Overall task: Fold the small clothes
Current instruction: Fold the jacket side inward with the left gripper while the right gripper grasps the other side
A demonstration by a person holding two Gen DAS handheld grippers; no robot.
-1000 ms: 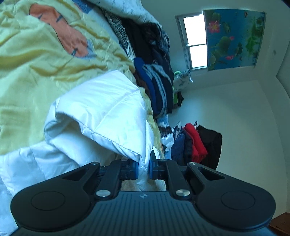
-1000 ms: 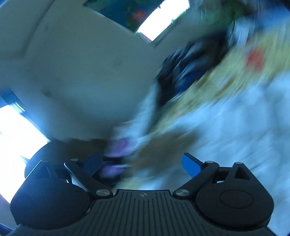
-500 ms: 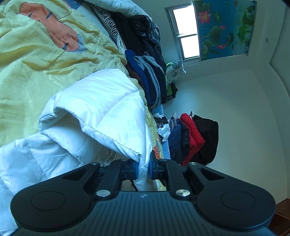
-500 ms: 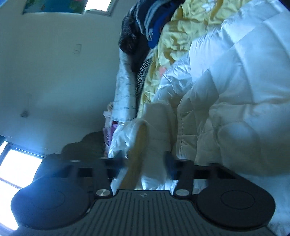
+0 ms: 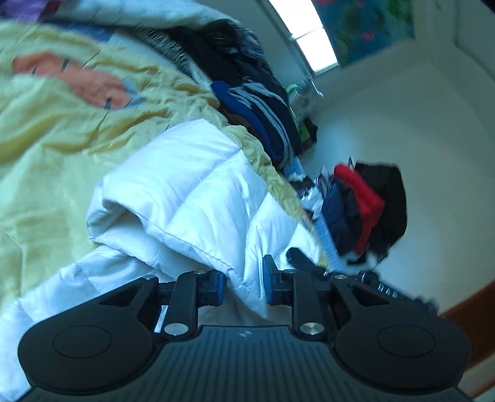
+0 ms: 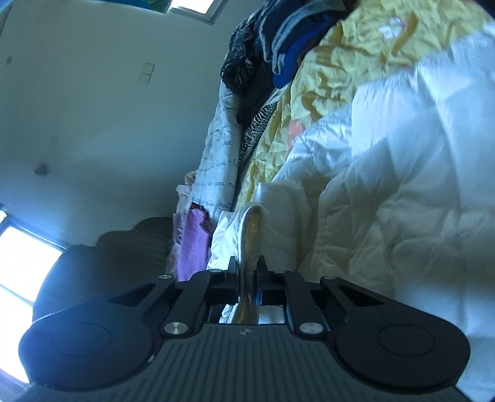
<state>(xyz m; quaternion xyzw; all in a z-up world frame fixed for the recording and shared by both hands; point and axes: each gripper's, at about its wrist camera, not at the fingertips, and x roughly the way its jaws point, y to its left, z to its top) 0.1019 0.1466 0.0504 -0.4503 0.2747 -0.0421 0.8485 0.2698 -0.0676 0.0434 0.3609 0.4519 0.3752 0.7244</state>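
On the bed, a white puffer jacket (image 5: 185,191) lies across a yellow bedspread (image 5: 46,139) with an orange print patch. Both cameras are rolled, so the room looks tipped sideways.

Left wrist view:
- left gripper (image 5: 244,286) at 6 o'clock, jaws opening. A hem corner of the jacket hangs in the gap between the blue pads (image 5: 220,287). Fabric touches the left pad and sits clear of the right one, so no clamp.
- jacket bulk runs from centre out to 8 o'clock, with a folded sleeve or panel edge on top.
- bedspread fills 9 to 11 o'clock.
- stack of dark clothes (image 5: 256,114), blue, grey and black, at 12 to 1 o'clock along the bed edge.
- second heap with a red garment (image 5: 362,198) and black ones at 3 o'clock, against the wall.
- window (image 5: 306,34) and a blue floral curtain (image 5: 368,24) at 1 o'clock.
- frame is motion-blurred, small detail unreliable.

Right wrist view:
- right gripper (image 6: 247,272) at 6 o'clock, jaws together and clamped on a thin cream edge of the jacket (image 6: 386,191), possibly collar or cuff, can't tell which. The edge loops up from the pads towards 12 o'clock.
- jacket body fills 2 to 5 o'clock, just beside the gripper.
- bedspread (image 6: 349,55) at 1 o'clock.
- dark clothes (image 6: 278,37) at 12 o'clock.
- script-print fabric (image 6: 216,154) and a purple item (image 6: 193,241) at 10 to 11 o'clock from the gripper.
- bright window at 8 o'clock.
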